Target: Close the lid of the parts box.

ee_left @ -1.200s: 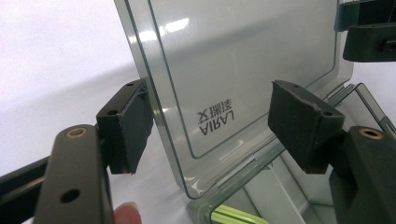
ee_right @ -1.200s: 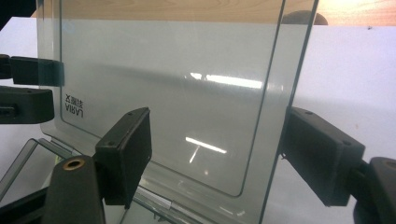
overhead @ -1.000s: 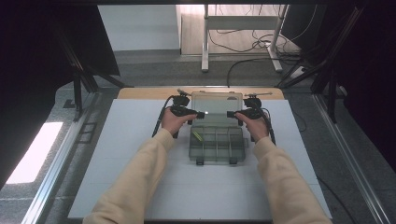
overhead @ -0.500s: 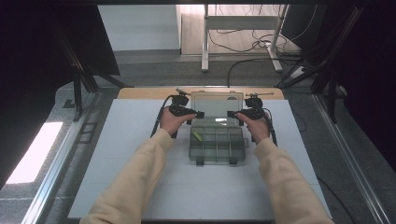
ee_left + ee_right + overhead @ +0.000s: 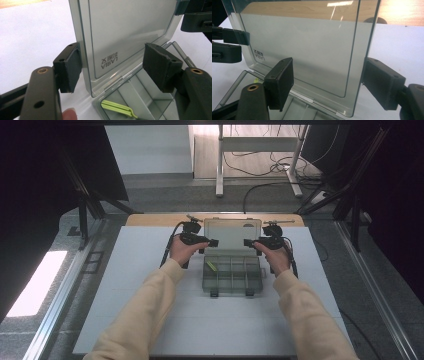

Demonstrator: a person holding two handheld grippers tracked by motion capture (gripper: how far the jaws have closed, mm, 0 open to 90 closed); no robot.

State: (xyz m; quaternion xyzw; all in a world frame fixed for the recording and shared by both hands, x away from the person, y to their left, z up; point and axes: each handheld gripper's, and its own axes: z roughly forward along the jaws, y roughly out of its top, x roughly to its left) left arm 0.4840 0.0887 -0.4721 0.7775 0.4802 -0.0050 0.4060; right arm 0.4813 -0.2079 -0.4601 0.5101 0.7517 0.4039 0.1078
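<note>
Clear compartment box (image 5: pixel 232 275) sits mid-table, lid (image 5: pixel 231 232) raised upright. Left gripper (image 5: pixel 112 67) and right gripper (image 5: pixel 327 83) each straddle a lid edge, jaws wide, pads not pressing, probably steadying it. Green tweezers (image 5: pixel 118 108) lie inside.

Between the jaws of the left tool (image 5: pixel 112 70) stands the side edge of the raised lid (image 5: pixel 125 32), with a gap at each pad, so the tool can slide along the edge but not across it. The right tool (image 5: pixel 328 83) straddles the opposite edge the same way. Below both tools lies the open tray (image 5: pixel 232 276), its dividers and a green piece (image 5: pixel 118 108) blocking a low pass. Outward from each tool the white table (image 5: pixel 135 265) lies bare.
</note>
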